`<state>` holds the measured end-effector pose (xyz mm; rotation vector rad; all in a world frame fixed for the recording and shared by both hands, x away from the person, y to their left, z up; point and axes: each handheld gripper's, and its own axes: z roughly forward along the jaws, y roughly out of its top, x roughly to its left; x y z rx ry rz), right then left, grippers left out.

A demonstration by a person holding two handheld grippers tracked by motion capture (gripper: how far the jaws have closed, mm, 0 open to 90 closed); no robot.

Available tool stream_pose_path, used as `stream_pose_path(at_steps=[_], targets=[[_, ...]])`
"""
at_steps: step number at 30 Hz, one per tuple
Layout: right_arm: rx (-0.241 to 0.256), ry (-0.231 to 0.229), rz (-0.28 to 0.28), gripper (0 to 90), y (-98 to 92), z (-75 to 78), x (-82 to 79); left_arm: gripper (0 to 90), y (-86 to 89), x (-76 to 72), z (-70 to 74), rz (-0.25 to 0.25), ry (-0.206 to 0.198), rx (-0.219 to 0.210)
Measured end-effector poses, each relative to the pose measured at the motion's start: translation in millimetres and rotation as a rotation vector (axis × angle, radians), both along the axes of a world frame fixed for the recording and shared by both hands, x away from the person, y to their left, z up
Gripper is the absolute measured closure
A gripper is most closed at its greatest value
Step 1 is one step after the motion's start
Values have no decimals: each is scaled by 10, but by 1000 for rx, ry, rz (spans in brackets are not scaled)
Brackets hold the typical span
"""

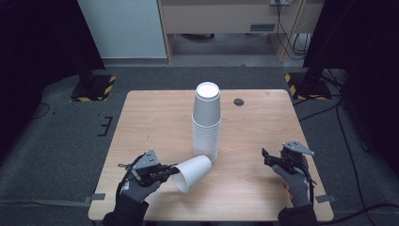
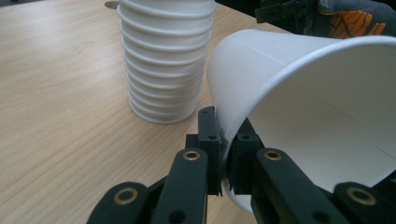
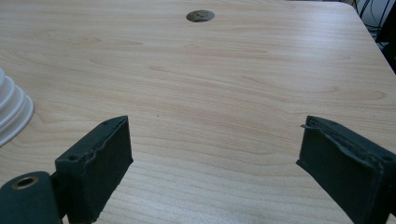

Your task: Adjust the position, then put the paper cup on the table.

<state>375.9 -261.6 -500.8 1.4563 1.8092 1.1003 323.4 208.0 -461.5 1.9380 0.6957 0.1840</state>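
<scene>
1. The fingers [image 2: 210,140] of the left gripper [image 1: 165,172] are clamped on the rim of a white paper cup [image 1: 193,173], which is held tilted at the 7 o'clock side of the cup stack [image 1: 207,123].
2. The right gripper [image 1: 269,159], at 4 o'clock of the stack, is spread wide and holds nothing.
3. The thin rim should probably be pinched gently, so it is not creased.
4. The cup should be kept clear of the stack on the tabletop [image 1: 263,127].

Even overhead light, dark surroundings, soft shadows, near jaws blurred.
</scene>
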Motion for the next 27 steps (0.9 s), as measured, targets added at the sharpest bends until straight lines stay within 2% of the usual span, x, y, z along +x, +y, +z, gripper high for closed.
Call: stream_pose_path(at_steps=[7, 15, 19, 21, 24, 27], targets=[[-3, 15, 0, 94, -1, -17, 7, 856, 154, -23, 19, -4, 35, 18], [-30, 32, 15, 94, 19, -55, 6, 856, 366, -29, 3, 49, 55, 27], [-50, 48, 23, 94, 29, -93, 20, 856, 480, -2, 8, 101, 59, 35], [-60, 60, 33, 94, 37, -112, 22, 856, 536, 9, 12, 138, 64, 39], [-69, 71, 40, 94, 49, -142, 22, 856, 617, 34, 25, 198, 70, 25], [-86, 98, 54, 94, 46, -178, 30, 856, 681, 60, 42, 262, 73, 37]])
